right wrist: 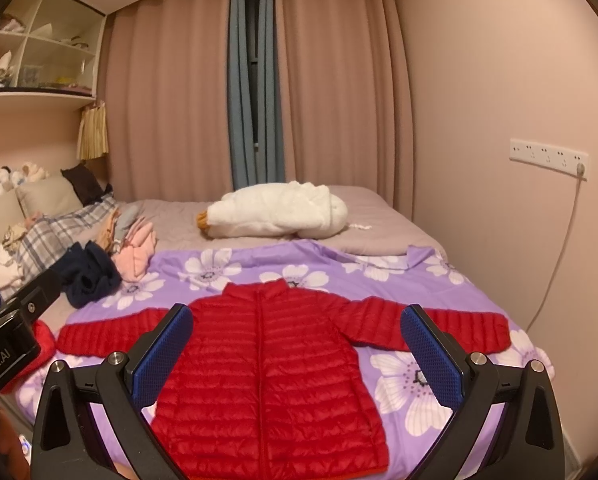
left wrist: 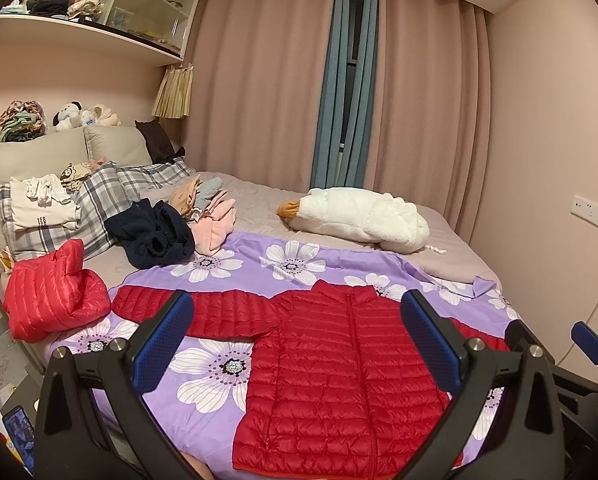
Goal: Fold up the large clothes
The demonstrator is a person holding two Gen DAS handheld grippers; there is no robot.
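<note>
One quilted red puffer jacket (right wrist: 267,376) lies flat on floral sheet (right wrist: 439,292).

We log: jacket (right wrist: 267,368) flat on the flowered sheet (right wrist: 419,280), directly ahead of both grippers; plush goose (right wrist: 283,210) beyond it; clothes pile (left wrist: 179,220) and second jacket (left wrist: 51,292) far left.
</note>
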